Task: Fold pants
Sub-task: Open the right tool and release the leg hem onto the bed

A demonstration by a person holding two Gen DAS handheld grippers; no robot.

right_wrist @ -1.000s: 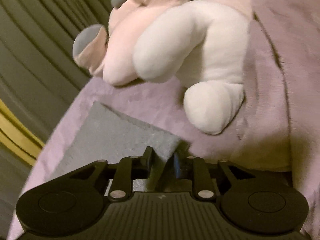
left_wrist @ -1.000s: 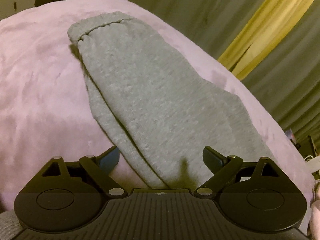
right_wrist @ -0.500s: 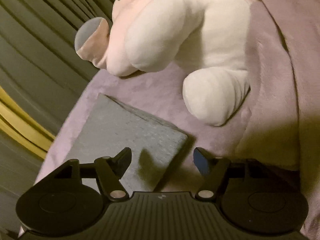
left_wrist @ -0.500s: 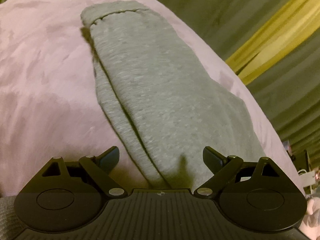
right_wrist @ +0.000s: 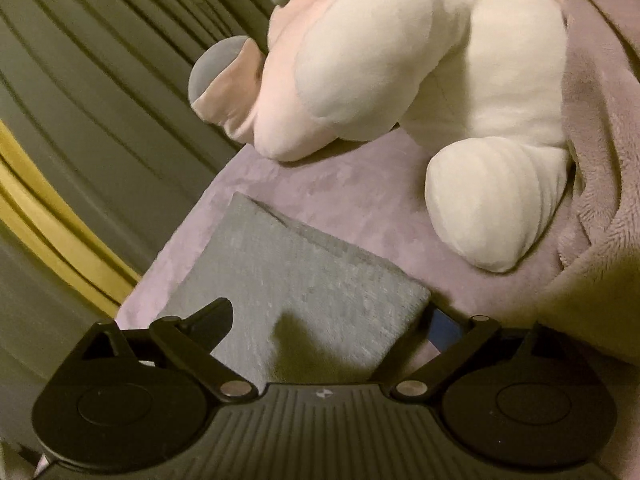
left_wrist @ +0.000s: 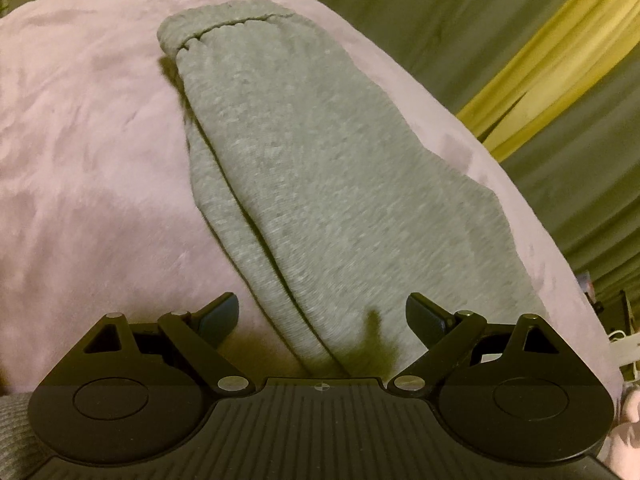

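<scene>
Grey sweatpants (left_wrist: pixel 320 180) lie folded lengthwise on a pink plush bed cover (left_wrist: pixel 80 160), with the elastic band at the far end. My left gripper (left_wrist: pixel 322 312) is open just above their near end, and the fabric passes under the gap without touching either finger. In the right wrist view, a squared corner of the folded pants (right_wrist: pixel 288 264) lies flat on the cover. My right gripper (right_wrist: pixel 328 316) is opening wide over that corner. The cloth sits between the fingers, with neither pad pressing it. The right fingertip is partly hidden behind the corner.
A big white and pink plush toy (right_wrist: pixel 420 80) lies just beyond the pants corner. A bunched pink blanket (right_wrist: pixel 600 168) is at the right. Olive curtains (right_wrist: pixel 80 92) with a yellow strip (left_wrist: pixel 552 60) hang past the bed's edge.
My right gripper has gone from nearly shut on the pants corner to wide open, and the corner now lies flat. My left gripper stays open over the pants.
</scene>
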